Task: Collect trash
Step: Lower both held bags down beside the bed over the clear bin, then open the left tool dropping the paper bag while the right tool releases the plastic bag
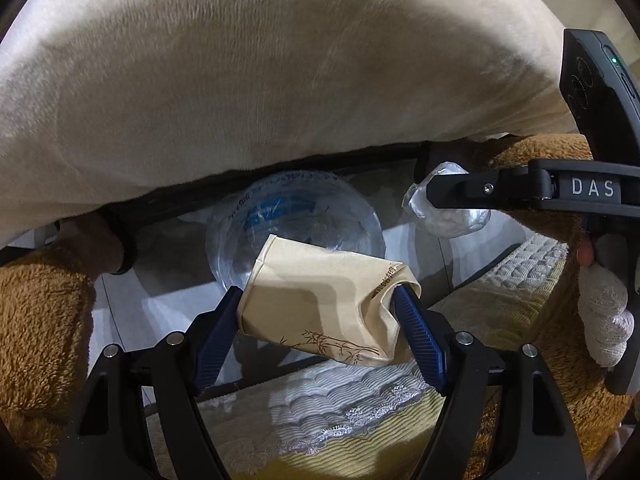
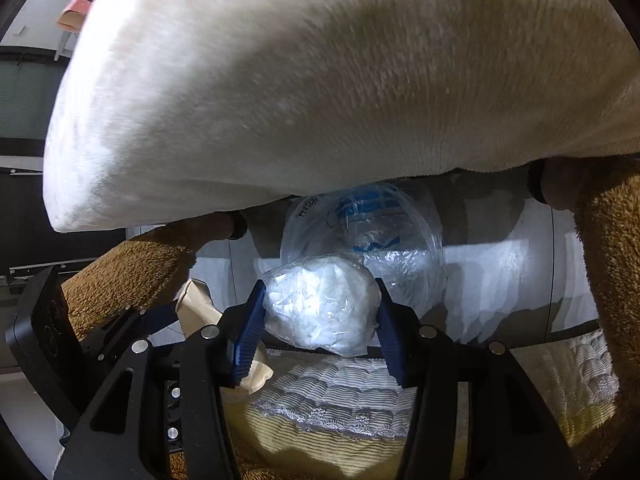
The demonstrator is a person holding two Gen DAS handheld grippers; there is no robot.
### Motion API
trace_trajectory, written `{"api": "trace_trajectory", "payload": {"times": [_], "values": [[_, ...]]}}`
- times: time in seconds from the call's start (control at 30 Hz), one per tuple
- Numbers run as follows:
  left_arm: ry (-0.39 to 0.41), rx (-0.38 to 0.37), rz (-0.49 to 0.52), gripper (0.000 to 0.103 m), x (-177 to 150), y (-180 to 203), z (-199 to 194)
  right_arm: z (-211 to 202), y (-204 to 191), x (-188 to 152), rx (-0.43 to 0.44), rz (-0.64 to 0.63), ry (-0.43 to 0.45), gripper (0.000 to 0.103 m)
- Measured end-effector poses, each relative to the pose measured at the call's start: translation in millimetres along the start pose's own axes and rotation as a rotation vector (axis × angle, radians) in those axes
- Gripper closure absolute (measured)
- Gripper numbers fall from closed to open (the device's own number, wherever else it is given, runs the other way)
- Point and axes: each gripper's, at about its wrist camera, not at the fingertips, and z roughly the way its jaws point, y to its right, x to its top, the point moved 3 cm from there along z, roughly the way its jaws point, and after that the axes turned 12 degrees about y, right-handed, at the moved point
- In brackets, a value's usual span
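Left gripper (image 1: 318, 308): closed on a crushed paper cup (image 1: 324, 300), lower centre of the left wrist view; we see the blue pads denting it at both ends.
Paper cup: tan, bamboo print, lying sideways between the fingers, hanging above the quilted bedding (image 1: 320, 412); also peeking at lower left of the right wrist view (image 2: 196, 304).
Trash bag (image 1: 296, 224): clear plastic with blue print, mouth open, centre of both views just beyond the held items; we judge it the drop target.
Right gripper (image 2: 320, 316): clamped on a crumpled plastic wad (image 2: 320, 304), centre of the right wrist view; in the left wrist view it enters from the right edge (image 1: 448, 200).
Cream blanket (image 2: 320, 80): fills the upper half of both views and overhangs the bag.
Brown fleece sleeves (image 1: 40, 312): far left and far right edges.
Risk 1: we think the bag mouth is soft and could fold shut, so a release lands on the floor.
Risk 2: both grippers are near each other at one opening; they could collide.
Risk 3: the wad is slick and could slip from the pads early.
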Motion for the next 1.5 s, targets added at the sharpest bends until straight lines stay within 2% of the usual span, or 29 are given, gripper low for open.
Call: {"api": "trace_trajectory", "payload": {"times": [0.2,0.47,0.5,0.53,0.57,0.6,0.73,1.0,1.5], "values": [[-0.045,-0.019,-0.039,0.027,0,-2,7,11,2,1,-0.009,0.029,-0.038,0.050],[-0.074,-0.030,-0.045,0.026,-3,1,11,12,1,3,-0.015,0.032,-0.033,0.050],[-0.077,-0.027,-0.046,0.025,-2,1,11,12,2,3,-0.009,0.038,-0.031,0.047],[-0.077,-0.017,-0.043,0.023,-3,0,14,10,3,4,-0.001,0.049,-0.030,0.037],[-0.079,-0.008,-0.042,0.018,-2,1,15,9,5,5,0.006,0.065,-0.025,0.033],[-0.079,-0.003,-0.045,0.011,-2,0,16,7,7,5,0.004,0.074,-0.017,0.032],[-0.068,-0.008,-0.051,0.010,-2,-2,13,3,7,8,0.005,0.078,0.000,0.032],[-0.006,0.004,-0.060,0.010,5,-7,3,-7,3,11,0.005,0.046,0.036,0.032],[0.256,-0.039,-0.061,0.010,16,-12,-52,-48,-4,4,0.019,-0.111,0.174,0.032]]}}
